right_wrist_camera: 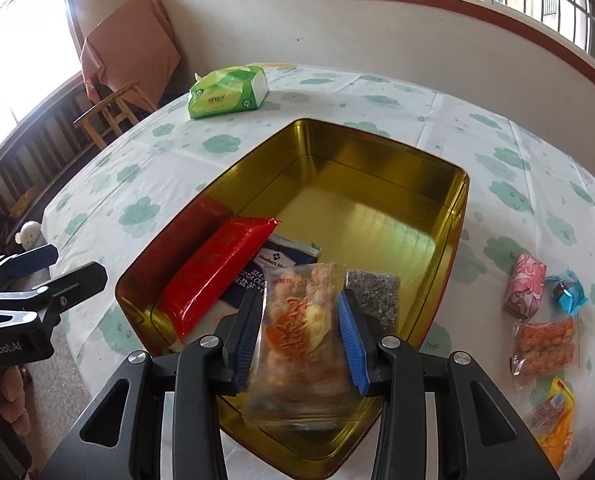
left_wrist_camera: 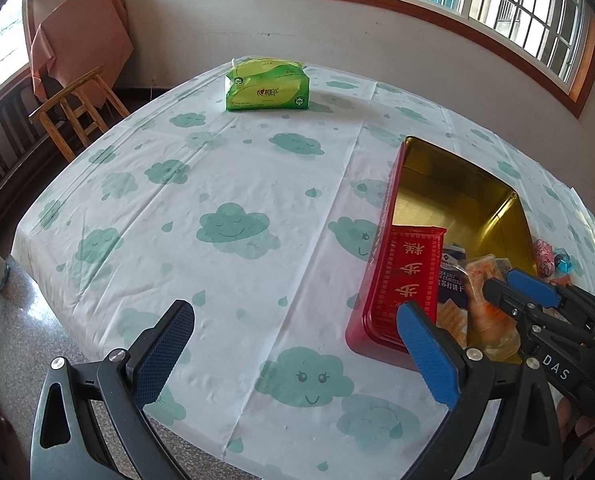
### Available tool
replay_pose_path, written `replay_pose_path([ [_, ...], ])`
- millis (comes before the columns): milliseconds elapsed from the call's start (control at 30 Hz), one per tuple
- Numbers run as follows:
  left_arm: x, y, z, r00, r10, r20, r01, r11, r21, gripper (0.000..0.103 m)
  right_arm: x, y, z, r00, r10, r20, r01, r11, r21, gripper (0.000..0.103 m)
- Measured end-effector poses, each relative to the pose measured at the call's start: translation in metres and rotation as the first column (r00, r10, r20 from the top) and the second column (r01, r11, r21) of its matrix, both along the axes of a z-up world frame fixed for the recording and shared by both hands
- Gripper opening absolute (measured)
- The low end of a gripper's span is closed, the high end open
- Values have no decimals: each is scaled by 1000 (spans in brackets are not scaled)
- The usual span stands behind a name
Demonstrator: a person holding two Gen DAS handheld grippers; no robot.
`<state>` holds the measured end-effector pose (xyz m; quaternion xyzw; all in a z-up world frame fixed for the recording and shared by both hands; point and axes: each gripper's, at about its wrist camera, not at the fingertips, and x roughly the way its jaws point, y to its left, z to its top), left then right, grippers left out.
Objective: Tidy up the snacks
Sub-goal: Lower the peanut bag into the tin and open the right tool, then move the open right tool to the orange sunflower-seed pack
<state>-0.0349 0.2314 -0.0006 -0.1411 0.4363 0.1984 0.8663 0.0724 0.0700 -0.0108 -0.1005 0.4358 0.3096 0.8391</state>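
Item in hand: clear snack packet (right_wrist_camera: 301, 332), pinched between the pads of the right gripper (right_wrist_camera: 302, 334) over the near end of the gold tin (right_wrist_camera: 377, 208). Long axis runs along the fingers, far end pointing into the tin.
Step, by my reckoning: placing it in. Next: lower, release beside the red packet (right_wrist_camera: 213, 268).
Left gripper (left_wrist_camera: 293, 356): fingers wide, empty, over the tablecloth (left_wrist_camera: 217, 184).
Loose snacks (right_wrist_camera: 545, 344) wait right of the tin.

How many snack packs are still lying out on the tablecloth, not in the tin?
4, all right of the tin: pink pack, blue-wrapped candy, clear pack of orange snacks, yellow-orange pack at the frame edge. More may lie beyond view.
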Motion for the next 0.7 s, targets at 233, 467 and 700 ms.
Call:
replay_pose_path([
  [233, 0, -8, 6, 1000, -13, 8, 13, 1000, 10, 101, -4, -9, 13, 1000, 2, 15, -2, 999, 44, 50],
  [467, 3, -25, 13, 998, -57, 23, 57, 998, 15, 101, -12, -41, 30, 999, -17, 48, 14, 997, 73, 50],
  [700, 11, -51, 16, 991, -129, 23, 128, 992, 19, 101, -10, -108, 33, 991, -112, 76, 111, 994, 23, 50],
])
